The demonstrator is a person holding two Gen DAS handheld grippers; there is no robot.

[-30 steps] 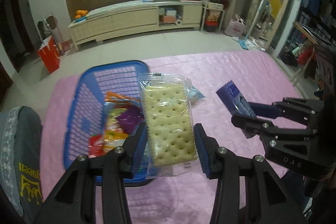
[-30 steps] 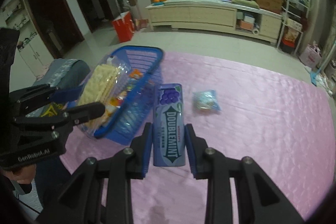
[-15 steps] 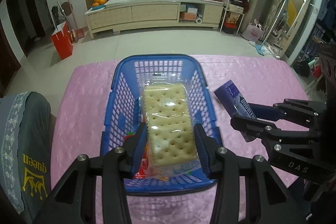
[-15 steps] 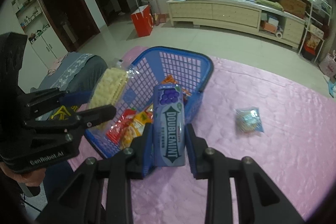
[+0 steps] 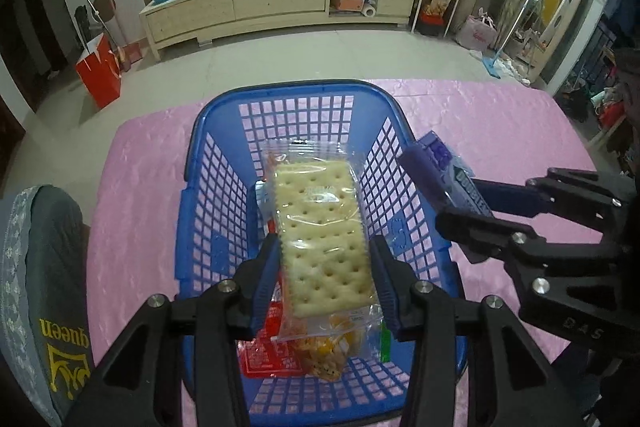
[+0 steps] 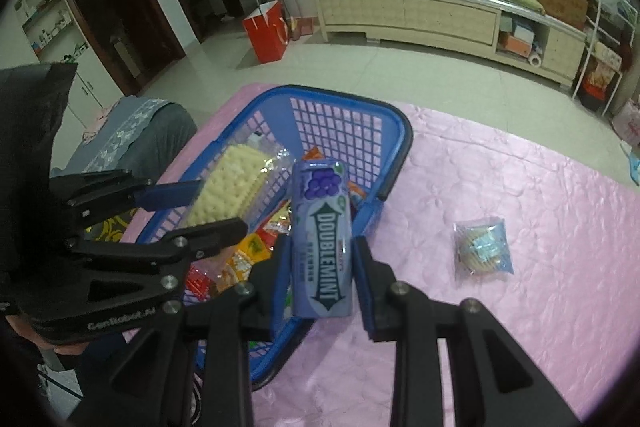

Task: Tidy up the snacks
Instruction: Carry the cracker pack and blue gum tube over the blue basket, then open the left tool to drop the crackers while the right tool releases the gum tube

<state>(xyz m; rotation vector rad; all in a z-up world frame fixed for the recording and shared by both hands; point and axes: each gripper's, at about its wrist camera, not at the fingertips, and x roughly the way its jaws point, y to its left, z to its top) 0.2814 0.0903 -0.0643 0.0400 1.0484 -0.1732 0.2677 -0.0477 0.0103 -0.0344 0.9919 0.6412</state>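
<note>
Left wrist view: left gripper [image 5: 326, 277] clamps a clear-wrapped cracker pack [image 5: 324, 241] over the blue basket [image 5: 208, 187]; right gripper [image 6: 322, 269] grips a purple Doublemint pack [image 6: 322, 239].

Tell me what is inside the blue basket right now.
Inside the blue basket lie red and orange snack packets. The held cracker pack covers whatever is beneath it.
</note>
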